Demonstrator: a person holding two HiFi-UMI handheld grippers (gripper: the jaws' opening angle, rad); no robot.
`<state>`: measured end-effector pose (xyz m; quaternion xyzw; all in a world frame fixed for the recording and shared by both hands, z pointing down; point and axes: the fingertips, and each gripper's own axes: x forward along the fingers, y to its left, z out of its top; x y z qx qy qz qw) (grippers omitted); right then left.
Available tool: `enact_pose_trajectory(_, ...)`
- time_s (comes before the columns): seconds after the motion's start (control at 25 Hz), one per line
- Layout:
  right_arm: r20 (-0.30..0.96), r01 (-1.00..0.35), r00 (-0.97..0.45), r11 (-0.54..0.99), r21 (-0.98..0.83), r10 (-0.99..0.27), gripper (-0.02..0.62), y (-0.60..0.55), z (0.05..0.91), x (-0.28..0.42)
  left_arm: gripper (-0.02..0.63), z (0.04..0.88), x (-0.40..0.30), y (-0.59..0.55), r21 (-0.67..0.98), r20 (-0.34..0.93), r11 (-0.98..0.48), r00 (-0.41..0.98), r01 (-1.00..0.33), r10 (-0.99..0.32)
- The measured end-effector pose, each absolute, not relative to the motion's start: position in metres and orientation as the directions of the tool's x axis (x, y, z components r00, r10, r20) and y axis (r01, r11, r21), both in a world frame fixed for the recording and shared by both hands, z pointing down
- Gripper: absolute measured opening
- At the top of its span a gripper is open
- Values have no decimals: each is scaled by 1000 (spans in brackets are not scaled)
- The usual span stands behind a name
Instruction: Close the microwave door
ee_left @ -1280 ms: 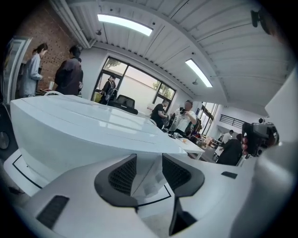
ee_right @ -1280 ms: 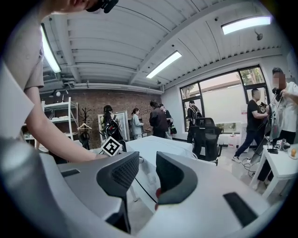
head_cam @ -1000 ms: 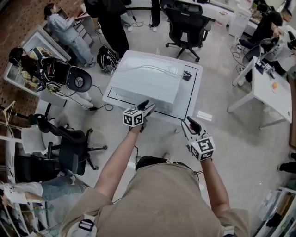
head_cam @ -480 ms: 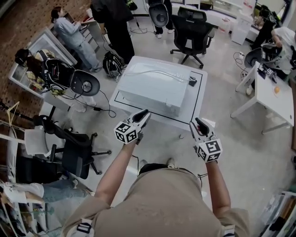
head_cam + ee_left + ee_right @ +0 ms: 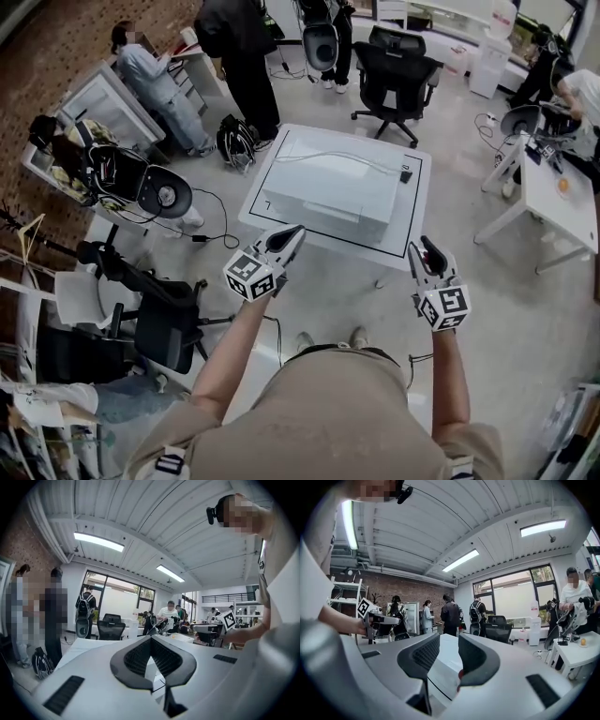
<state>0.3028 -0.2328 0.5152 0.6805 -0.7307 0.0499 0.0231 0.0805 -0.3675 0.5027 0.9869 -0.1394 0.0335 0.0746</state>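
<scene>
Microwave [image 5: 328, 183] is plain white, on a white counter [image 5: 410, 220] with a thin black outline. Left gripper [image 5: 296, 232] and right gripper [image 5: 425, 243] — black-and-white square marker cubes, black fingers [image 5: 136, 658]. Shirt [image 5: 328, 412] tan, floor [image 5: 506, 309] light grey.

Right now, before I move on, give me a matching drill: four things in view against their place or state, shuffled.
Things:
1 left tongs
2 right tongs
3 microwave
4 black office chair

Place or state:
A on the white table
B jaws apart, empty
C standing past the table's far edge
D jaws together, empty

Pairs: 1-D, 2-B, 3-A, 4-C. The left tongs have just closed, with nothing between them.
</scene>
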Motion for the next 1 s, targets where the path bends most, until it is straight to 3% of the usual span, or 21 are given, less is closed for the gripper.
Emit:
enact_pose_trajectory(0.4,88,-1000,-25,26,8,-996,131,-245,516,257,8,512,25,-385,142,69,-957,967,-254,-247)
enact_pose_trajectory(0.64,107,-1000,-24,24,1,-994,176,-251,527,239,9,528,10,-395,177,77,-955,970,-240,-229)
enact_pose_trajectory(1.0,109,-999,-19,22,24,-994,178,-254,531,224,11,541,11,-399,174,91,-959,973,-223,-210)
